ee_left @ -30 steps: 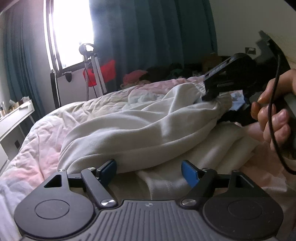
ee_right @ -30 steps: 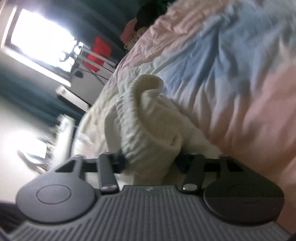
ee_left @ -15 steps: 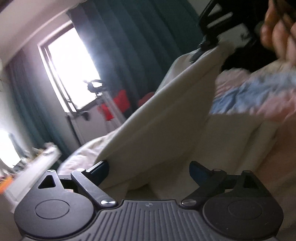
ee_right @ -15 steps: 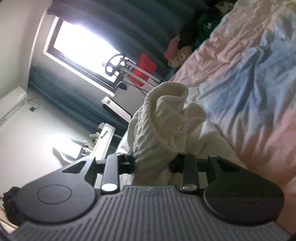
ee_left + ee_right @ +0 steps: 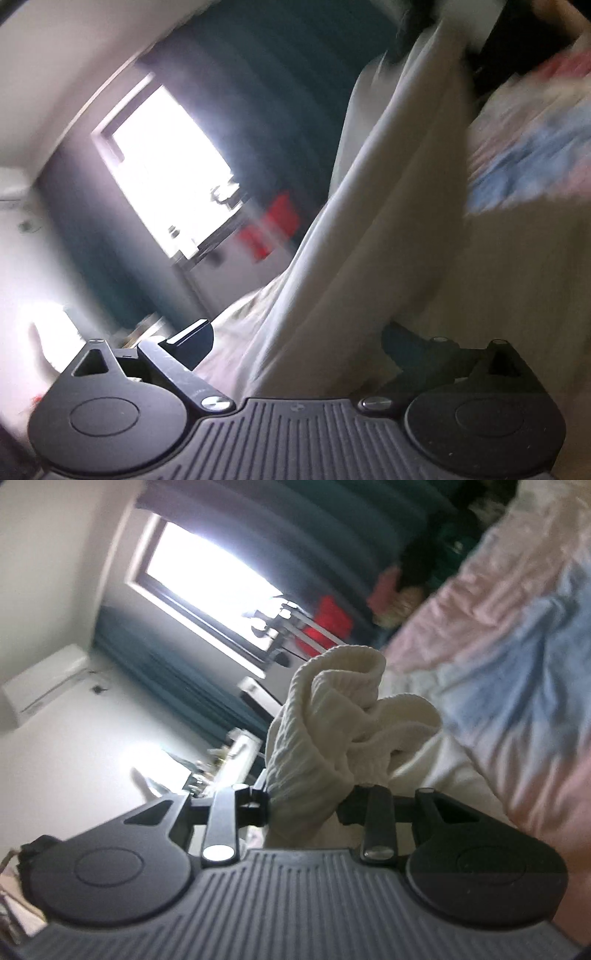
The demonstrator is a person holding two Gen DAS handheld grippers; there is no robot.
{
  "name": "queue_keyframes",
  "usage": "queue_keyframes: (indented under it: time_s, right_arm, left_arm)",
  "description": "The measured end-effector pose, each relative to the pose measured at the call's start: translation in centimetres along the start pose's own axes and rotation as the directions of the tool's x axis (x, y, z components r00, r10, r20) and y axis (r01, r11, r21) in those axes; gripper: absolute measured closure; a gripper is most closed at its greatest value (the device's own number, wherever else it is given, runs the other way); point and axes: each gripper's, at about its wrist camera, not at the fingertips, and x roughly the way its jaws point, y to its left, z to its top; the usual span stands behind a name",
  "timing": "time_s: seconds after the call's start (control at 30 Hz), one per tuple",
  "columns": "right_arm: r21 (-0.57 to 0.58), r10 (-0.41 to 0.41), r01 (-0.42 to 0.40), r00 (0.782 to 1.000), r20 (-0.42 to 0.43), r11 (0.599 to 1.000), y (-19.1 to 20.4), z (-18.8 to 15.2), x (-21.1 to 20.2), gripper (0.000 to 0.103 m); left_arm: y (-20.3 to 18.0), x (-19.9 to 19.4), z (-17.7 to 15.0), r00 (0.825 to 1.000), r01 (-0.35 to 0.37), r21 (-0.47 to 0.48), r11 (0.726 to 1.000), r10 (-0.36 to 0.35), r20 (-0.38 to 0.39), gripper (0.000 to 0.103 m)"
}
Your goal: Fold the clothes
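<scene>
A cream-white garment (image 5: pixel 369 229) hangs stretched from the top right of the blurred left wrist view down to my left gripper (image 5: pixel 295 343). Its jaws stand wide apart with the cloth lying between them. In the right wrist view my right gripper (image 5: pixel 306 805) is shut on the garment's ribbed cuff (image 5: pixel 332 716), which bunches up above the fingers. The rest of the garment lies on the bed below.
A pink and blue quilted bed cover (image 5: pixel 517 646) fills the right side. Dark teal curtains (image 5: pixel 332 528), a bright window (image 5: pixel 207 568), a red item on a rack (image 5: pixel 328 624) and a white shelf (image 5: pixel 240 749) stand beyond the bed.
Both grippers have lifted and tilted. The right gripper has raised the cuff off the bed, and the garment now hangs taut and steep. The left view has swung up toward the window.
</scene>
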Motion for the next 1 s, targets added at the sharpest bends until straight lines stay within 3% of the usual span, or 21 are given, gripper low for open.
queue_keyframes:
  time_s: [0.07, 0.13, 0.23, 0.37, 0.47, 0.53, 0.57, 0.63, 0.73, 0.87, 0.93, 0.97, 1.0]
  right_arm:
    - [-0.004, 0.004, -0.004, 1.0, 0.014, 1.0, -0.1, 0.2, 0.0, 0.067]
    - [0.019, -0.024, 0.024, 1.0, 0.009, 1.0, -0.9, 0.2, 0.2, 0.067]
    - [0.073, -0.125, 0.127, 0.992, -0.032, 0.989, -2.4, -0.2, 1.0, 0.067]
    - [0.13, -0.286, 0.298, 0.952, -0.106, 0.946, -4.4, -0.7, 1.1, 0.064]
    - [0.148, -0.335, 0.355, 0.931, -0.145, 0.923, -5.1, -0.9, 0.8, 0.062]
    - [0.163, -0.344, 0.368, 0.926, -0.156, 0.915, -5.5, -1.2, 0.6, 0.052]
    - [0.145, -0.383, 0.402, 0.913, -0.143, 0.904, -5.3, -1.1, 0.4, 0.039]
    - [0.082, -0.45, 0.457, 0.888, -0.091, 0.886, -4.5, -0.9, -0.1, 0.027]
    - [0.04, -0.481, 0.483, 0.875, -0.049, 0.875, -4.2, -0.7, -0.6, 0.024]
    - [0.186, -0.382, 0.421, 0.899, -0.213, 0.888, -7.0, -1.6, 0.6, 0.024]
    - [0.139, -0.42, 0.457, 0.877, -0.232, 0.878, -7.0, -2.1, 1.3, 0.023]
    - [0.102, -0.456, 0.491, 0.855, -0.246, 0.865, -7.0, -2.4, 1.8, 0.012]
    - [0.122, -0.446, 0.487, 0.857, -0.258, 0.865, -7.4, -2.6, 2.1, 0.012]
  left_arm:
    - [1.9, 1.2, -0.3, 0.996, -0.048, -0.133, 0.99, 0.037, -0.083, 0.004]
    - [3.5, 1.4, -0.4, 0.992, -0.082, -0.228, 0.97, 0.057, -0.116, 0.004]
    - [4.1, 0.5, -0.4, 0.989, -0.132, -0.244, 0.961, 0.111, -0.098, 0.004]
    - [3.8, -0.7, -0.7, 0.99, -0.106, -0.274, 0.956, 0.077, -0.117, 0.008]
    - [3.8, -1.0, -0.8, 0.99, -0.098, -0.285, 0.954, 0.065, -0.122, 0.009]
    - [4.0, -1.7, -0.9, 0.989, -0.103, -0.293, 0.951, 0.065, -0.136, 0.01]
    - [3.9, -2.9, -1.1, 0.987, -0.108, -0.3, 0.948, 0.067, -0.143, 0.01]
    - [4.6, -2.6, -1.4, 0.986, -0.102, -0.319, 0.942, 0.053, -0.159, 0.01]
    - [5.2, -2.0, -1.8, 0.981, -0.083, -0.343, 0.936, 0.016, -0.193, 0.01]
    - [5.5, -1.5, -2.5, 0.964, -0.05, -0.386, 0.921, -0.056, -0.26, 0.01]
    - [5.7, -1.2, -2.9, 0.954, -0.041, -0.415, 0.909, -0.088, -0.287, 0.01]
    - [5.9, -0.9, -3.1, 0.949, -0.04, -0.431, 0.901, -0.101, -0.299, 0.01]
    - [6.0, -0.6, -3.3, 0.945, -0.039, -0.444, 0.895, -0.111, -0.307, 0.01]
